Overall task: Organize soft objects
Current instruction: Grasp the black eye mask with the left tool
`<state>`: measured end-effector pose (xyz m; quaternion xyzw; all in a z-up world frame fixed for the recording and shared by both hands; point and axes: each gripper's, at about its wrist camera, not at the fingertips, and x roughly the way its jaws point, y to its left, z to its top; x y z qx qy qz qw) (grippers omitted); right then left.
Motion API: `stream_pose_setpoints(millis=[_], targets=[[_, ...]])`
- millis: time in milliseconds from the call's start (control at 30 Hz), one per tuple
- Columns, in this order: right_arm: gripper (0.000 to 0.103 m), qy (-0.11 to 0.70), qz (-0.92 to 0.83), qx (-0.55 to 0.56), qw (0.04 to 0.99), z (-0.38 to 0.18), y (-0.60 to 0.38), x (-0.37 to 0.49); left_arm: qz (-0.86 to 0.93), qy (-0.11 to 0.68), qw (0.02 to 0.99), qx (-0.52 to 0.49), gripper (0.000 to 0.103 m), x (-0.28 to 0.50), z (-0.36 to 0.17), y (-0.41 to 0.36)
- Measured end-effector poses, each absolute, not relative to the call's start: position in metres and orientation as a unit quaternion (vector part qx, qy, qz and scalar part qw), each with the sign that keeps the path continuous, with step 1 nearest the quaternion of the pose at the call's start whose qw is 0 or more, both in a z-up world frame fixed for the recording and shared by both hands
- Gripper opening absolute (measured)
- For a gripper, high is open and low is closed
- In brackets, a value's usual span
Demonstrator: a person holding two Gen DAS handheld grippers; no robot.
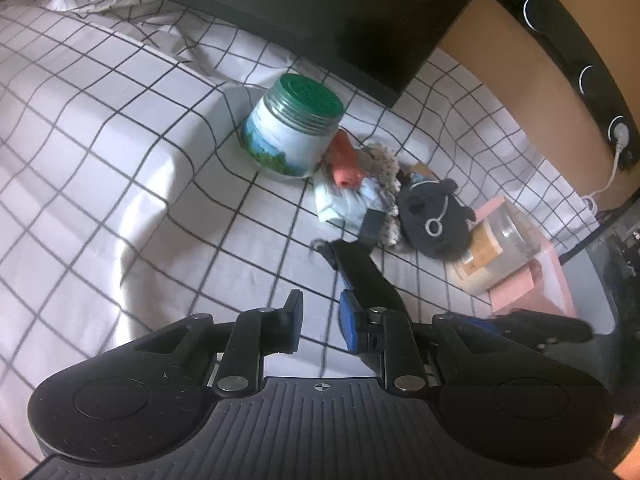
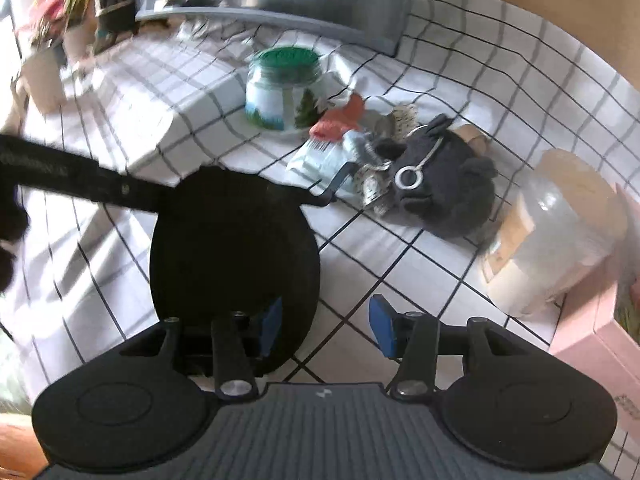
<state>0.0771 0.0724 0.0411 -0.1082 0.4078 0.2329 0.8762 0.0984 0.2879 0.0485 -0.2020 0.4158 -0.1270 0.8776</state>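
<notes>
Across the checked sheet (image 1: 100, 140), no brand is being shown legibly: the green-lidded jar (image 1: 294, 132) is being wrapped only by a landscape picture. Just right of it, an orange knit (image 1: 345, 160), a pale blue packet (image 1: 340, 200) and a dark plush toy (image 1: 432, 220) are being left heaped together. Further right, the tan label of the clear jar (image 1: 496, 248) is being blurred past reading.

A barcode (image 2: 320, 146) on the packet is being revealed by the right wrist view alone, and a wall plug (image 1: 620, 132) by the left alone.

The left gripper (image 1: 320, 304) is being held nearly pressed together and empty. The right gripper (image 2: 326, 312) is being held spread and empty, beside a black strapped item (image 2: 236, 248).
</notes>
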Motion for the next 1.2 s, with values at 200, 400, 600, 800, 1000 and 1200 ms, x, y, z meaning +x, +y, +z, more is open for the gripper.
stream_pose_setpoints(millis=[200,400,600,800,1000,1200], targets=[[0.047,0.379,0.253,-0.143,0.878,0.036,0.081,0.061,-0.121,0.396,0.878,-0.241,0.023,0.083,0.054,0.289],[0.047,0.366,0.258,-0.152,0.881,0.034,0.081,0.056,-0.110,0.342,0.885,-0.298,0.023,0.066,0.064,0.297],[0.047,0.362,0.260,-0.163,0.880,0.032,0.080,0.053,-0.102,0.371,0.882,-0.273,0.023,0.067,0.059,0.282],[0.047,0.353,0.260,-0.176,0.881,0.030,0.081,0.048,-0.082,0.401,0.891,-0.197,0.023,0.078,0.054,0.252],[0.047,0.345,0.262,-0.183,0.882,0.030,0.082,0.045,-0.071,0.430,0.882,-0.180,0.033,0.096,0.030,0.234],[0.047,0.347,0.264,-0.176,0.883,0.029,0.078,0.045,-0.085,0.448,0.870,-0.187,0.028,0.105,0.019,0.229]])
